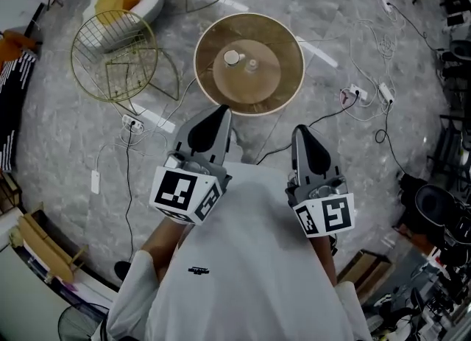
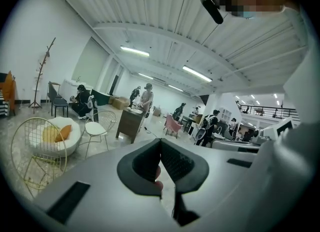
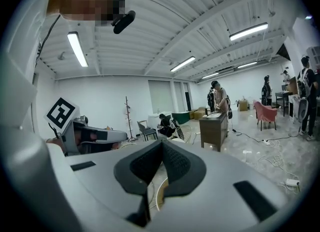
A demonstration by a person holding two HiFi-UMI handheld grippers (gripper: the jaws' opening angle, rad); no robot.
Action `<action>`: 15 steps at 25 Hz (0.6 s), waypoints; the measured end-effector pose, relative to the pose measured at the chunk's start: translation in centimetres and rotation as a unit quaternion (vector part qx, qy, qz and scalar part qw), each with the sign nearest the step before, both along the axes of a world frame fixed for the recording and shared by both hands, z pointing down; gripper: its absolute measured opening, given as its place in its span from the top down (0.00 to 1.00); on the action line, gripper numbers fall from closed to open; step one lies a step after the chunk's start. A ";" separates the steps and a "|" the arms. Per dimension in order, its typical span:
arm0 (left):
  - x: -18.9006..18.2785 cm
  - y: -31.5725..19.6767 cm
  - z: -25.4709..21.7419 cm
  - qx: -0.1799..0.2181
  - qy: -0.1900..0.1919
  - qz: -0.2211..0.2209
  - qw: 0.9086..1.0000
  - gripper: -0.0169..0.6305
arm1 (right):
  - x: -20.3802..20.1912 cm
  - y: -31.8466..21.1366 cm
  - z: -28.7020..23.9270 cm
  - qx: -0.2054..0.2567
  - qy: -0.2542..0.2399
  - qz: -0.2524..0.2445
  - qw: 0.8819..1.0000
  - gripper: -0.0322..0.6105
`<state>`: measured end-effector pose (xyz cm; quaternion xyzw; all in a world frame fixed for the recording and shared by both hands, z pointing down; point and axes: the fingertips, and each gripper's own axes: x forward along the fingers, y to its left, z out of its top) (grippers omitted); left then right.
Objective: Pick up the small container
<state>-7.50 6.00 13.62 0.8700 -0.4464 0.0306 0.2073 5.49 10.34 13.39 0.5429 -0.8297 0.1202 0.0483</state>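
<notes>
my left claw [image 2: 160,145] is pressed together, its two dark pads meeting in a seam with nothing gripped between them. my right claw [image 3: 162,145] is the same, pads closed on each other and empty. i hold both close in against my white shirt [image 1: 250,258], side by side and pointing only a little below level. i judge this a carrying pose for the approach rather than a reaching one: nothing is within grasp here, so the pads have no reason to be spread yet. out past the tips, in the head view, the round table [image 1: 291,52] stands ahead of both claws on the marble floor [image 1: 73,148], well apart from them. the small container [image 1: 232,57], which i take to be the white-topped piece, sits on the table's inner disc, left of centre. a clear little object [image 1: 252,65] sits just beside it on the right; i cannot tell what it is. so the container lies ahead and lower, closer to my left claw's line than my right's, and neither claw touches it. further left a gold wire chair [image 1: 114,56] stands near the table, and cables [image 1: 368,96] trail over the floor to the right. i judge both worth steering round.
</notes>
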 end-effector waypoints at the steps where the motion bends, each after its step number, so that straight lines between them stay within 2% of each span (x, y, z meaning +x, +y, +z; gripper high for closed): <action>1: -0.2 -0.5 0.0 0.000 0.002 0.001 1.000 0.94 | -0.2 -0.5 0.0 -0.001 0.001 0.001 1.000 0.94; 7: -1.6 -1.6 1.6 -0.009 0.000 0.005 1.000 0.94 | -1.5 -1.6 0.7 -0.017 0.013 -0.008 1.000 0.94; 15: -3.9 -1.3 1.1 -0.007 0.010 -0.038 0.999 0.94 | -3.3 -1.8 0.6 -0.021 0.016 -0.035 0.999 0.94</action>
